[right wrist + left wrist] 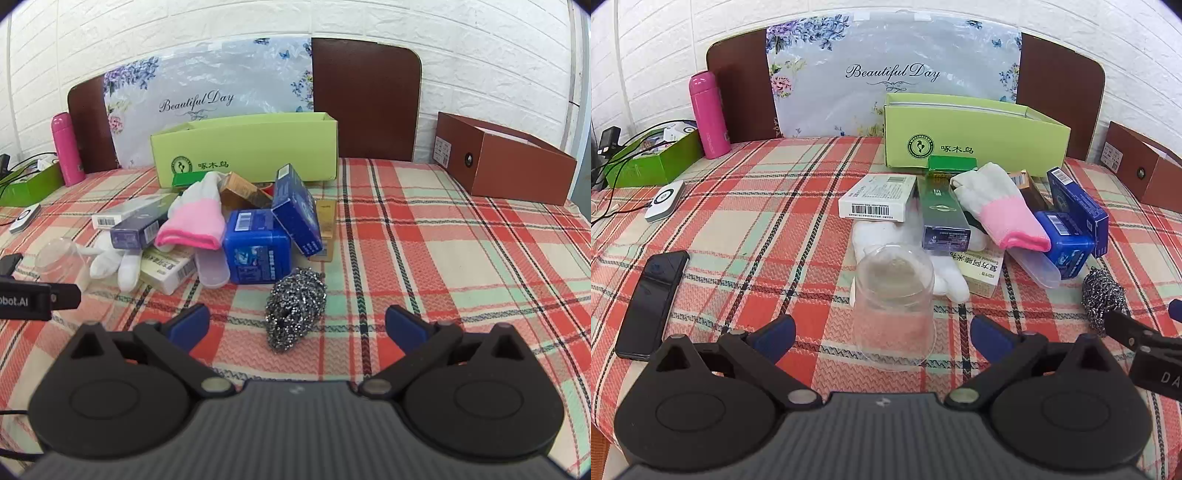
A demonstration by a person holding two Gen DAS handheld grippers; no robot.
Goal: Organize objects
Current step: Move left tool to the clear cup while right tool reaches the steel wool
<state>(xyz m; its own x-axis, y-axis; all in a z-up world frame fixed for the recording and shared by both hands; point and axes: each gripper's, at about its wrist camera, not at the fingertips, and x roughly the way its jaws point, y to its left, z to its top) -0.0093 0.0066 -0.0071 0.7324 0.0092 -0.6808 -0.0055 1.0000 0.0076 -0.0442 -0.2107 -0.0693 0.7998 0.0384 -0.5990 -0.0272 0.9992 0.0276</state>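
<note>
Clutter (236, 229) fills your frame's middle; your left gripper (882, 332) gapes around the clear cup (894, 306), your right gripper (297, 328) spread before the steel scourer (295, 306).

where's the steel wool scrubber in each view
Left wrist: the scrubber sits at the right edge, right of the clear cup.
Right wrist: the scrubber sits at centre, between the open jaws.
Shared landmark: the blue box just behind it.
</note>
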